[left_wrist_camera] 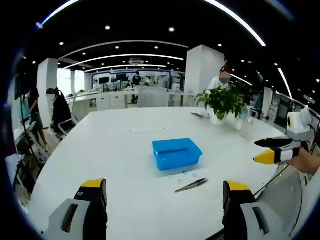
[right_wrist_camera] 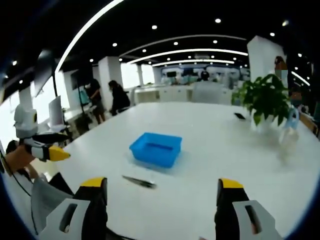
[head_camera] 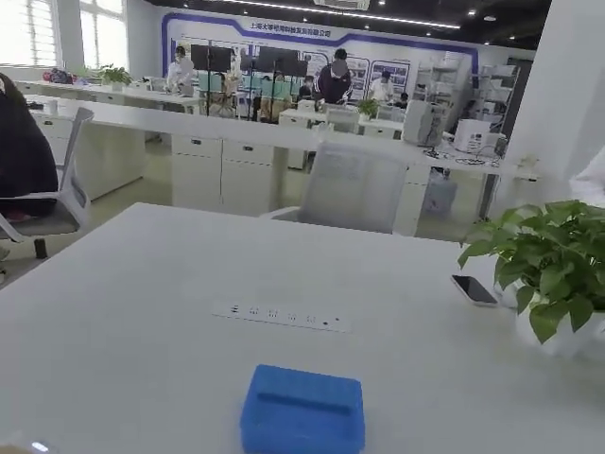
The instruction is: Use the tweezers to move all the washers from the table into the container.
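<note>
Both pairs of jaws stood spread wide and held nothing, with the left gripper [left_wrist_camera: 164, 186] and the right gripper [right_wrist_camera: 160, 183] held at the near edge of the white worktop [left_wrist_camera: 120, 165]. Tweezers [left_wrist_camera: 192, 185] lay flat just ahead of them, close to that edge, untouched. A few small washers [left_wrist_camera: 182, 174] lay between the tweezers and the blue container [left_wrist_camera: 176, 152], just beside its near wall. Bare worktop ran wide to the left of the container and behind it. A socket strip [head_camera: 281, 316] sat beyond the container. A potted plant [left_wrist_camera: 222, 101] and a phone [head_camera: 473, 289] sat well apart from it, toward the far right edge.
</note>
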{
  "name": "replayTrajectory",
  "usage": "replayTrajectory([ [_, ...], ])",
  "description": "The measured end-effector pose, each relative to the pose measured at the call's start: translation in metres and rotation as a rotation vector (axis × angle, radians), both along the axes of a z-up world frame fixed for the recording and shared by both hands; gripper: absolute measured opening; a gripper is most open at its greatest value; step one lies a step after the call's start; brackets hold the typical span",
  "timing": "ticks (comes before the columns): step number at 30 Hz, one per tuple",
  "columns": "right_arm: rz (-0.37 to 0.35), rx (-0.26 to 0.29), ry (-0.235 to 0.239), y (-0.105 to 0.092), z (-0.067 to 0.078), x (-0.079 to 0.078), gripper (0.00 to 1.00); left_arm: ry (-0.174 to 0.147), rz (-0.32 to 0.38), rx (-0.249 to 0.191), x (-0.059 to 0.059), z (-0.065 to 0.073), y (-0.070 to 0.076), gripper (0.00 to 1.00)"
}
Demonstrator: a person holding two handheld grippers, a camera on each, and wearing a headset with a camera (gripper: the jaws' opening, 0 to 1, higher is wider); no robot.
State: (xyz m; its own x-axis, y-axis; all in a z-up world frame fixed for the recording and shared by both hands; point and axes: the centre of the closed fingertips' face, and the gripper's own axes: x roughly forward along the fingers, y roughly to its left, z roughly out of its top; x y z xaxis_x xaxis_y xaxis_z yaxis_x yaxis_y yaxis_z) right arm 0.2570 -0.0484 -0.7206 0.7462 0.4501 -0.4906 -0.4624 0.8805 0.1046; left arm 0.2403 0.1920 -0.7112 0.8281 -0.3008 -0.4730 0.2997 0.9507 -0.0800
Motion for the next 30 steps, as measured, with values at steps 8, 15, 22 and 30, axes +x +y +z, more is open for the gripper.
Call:
replayTrajectory([
  [8, -0.009, 0.004, 0.012, -0.0011, -0.0039, 0.0038, 0.87, 0.005, -0.019, 0.011, 0.0042, -0.0006, -0.0040, 0.99],
  [15, -0.009, 0.002, 0.014, -0.0013, -0.0049, 0.0049, 0.87, 0.011, -0.033, 0.021, 0.0047, -0.0007, -0.0060, 0.99],
  [22, -0.013, 0.005, 0.006, -0.0026, -0.0031, 0.0058, 0.87, 0.012, -0.040, 0.027, 0.0053, -0.0006, -0.0068, 0.99],
  [30, -0.021, 0.005, 0.002, -0.0061, -0.0014, 0.0074, 0.86, 0.010, -0.042, 0.033, 0.0055, 0.0006, -0.0073, 0.99],
])
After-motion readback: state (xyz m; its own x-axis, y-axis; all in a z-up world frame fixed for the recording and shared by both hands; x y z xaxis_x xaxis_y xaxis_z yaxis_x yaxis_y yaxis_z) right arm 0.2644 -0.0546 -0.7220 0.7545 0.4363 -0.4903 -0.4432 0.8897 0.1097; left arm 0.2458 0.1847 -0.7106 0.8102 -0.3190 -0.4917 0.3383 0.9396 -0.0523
